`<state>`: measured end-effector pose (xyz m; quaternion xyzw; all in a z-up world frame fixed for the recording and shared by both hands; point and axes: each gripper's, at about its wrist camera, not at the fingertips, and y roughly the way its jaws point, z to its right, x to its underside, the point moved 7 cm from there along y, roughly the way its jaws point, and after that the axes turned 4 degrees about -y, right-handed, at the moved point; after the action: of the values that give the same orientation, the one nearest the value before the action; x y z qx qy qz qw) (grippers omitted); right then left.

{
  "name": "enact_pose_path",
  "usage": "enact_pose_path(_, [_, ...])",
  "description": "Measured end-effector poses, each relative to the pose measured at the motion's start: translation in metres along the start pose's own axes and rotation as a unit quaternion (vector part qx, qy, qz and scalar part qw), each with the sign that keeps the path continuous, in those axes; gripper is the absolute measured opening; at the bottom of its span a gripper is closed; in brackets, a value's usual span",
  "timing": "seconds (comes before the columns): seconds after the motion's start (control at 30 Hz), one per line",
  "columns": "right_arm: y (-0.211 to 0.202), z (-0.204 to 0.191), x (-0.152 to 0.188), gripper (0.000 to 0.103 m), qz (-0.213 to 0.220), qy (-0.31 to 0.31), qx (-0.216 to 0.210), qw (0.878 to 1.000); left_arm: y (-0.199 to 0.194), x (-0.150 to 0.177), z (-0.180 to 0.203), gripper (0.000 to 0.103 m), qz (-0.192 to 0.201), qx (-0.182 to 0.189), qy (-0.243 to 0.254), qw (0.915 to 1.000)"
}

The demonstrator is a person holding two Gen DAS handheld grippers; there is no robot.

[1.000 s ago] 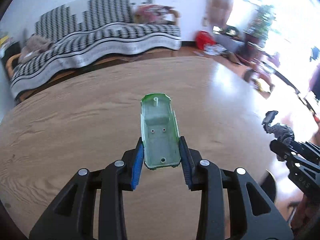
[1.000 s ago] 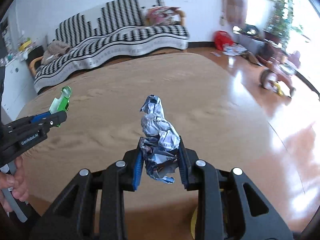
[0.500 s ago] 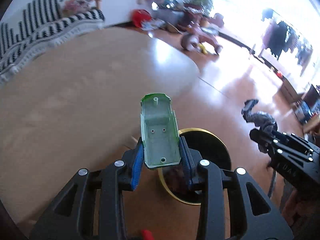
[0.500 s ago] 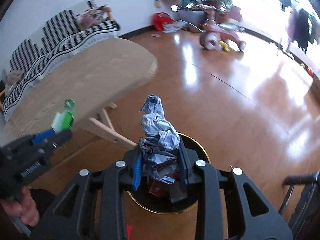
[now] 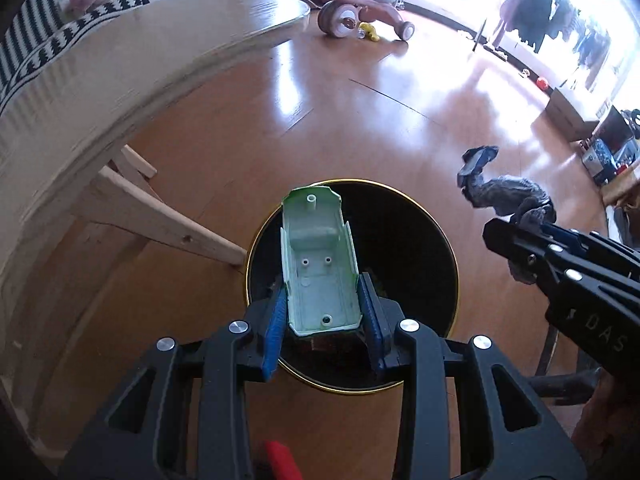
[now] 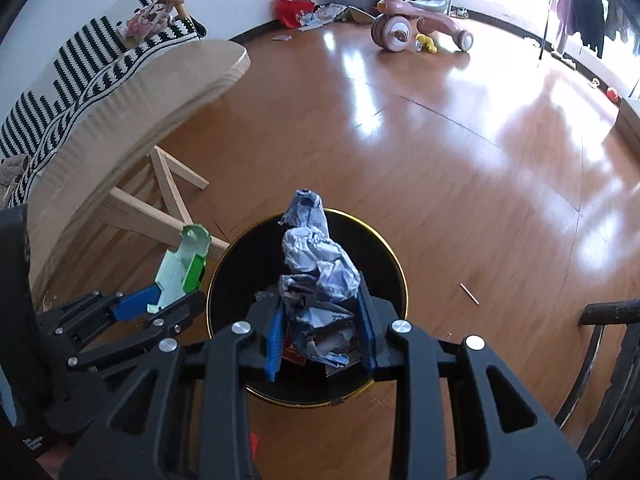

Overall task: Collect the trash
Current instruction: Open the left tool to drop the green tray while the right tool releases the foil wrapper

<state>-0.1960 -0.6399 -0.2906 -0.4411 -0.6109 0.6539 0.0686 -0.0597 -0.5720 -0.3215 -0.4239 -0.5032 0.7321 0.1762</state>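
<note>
Both loads have been carried off the worktop (image 5: 120,64) over the bin (image 5: 448,248) at frame centre: green plastic shell (image 5: 320,264) clamped by left gripper (image 5: 324,316) fingers, crumpled wrapper (image 6: 316,276) by right gripper (image 6: 320,324); release is judged next.

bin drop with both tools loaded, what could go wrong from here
The green plastic piece looks over the black bin from its own camera, but the right wrist view shows it left of the rim, so it may miss. The crumpled wrapper could snag in the right tool.

Bin (image 5: 448,256) on floor (image 5: 360,128), below both tools. Left tool (image 5: 322,316) holds plastic shell (image 5: 318,264) over bin; right tool (image 6: 322,330) with wrapper (image 6: 316,272) at 3 o'clock. Worktop (image 5: 120,60) at 10 o'clock; tricycle (image 5: 356,16) at 12.
</note>
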Motion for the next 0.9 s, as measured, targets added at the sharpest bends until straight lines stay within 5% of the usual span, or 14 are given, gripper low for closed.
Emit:
enact_pose_path(0.43, [0.0053,-0.0001,-0.0082,0.031,0.001,0.003,0.000,1.000,0.0057,-0.0009,-0.0048,0.034,-0.011,0.015,-0.005,0.9998])
enact_pose_path(0.6, [0.0057,0.0011,-0.0079,0.031,-0.001,0.008,0.001,1.000,0.0055,0.0002,-0.0026,0.054,-0.013,0.016,-0.001,0.9998])
enact_pose_path(0.9, [0.0071,-0.0026,-0.0071,0.031,-0.005,0.007,-0.001,1.000,-0.0019,-0.0030,-0.0060,0.063,-0.004,0.013,-0.013,0.9998])
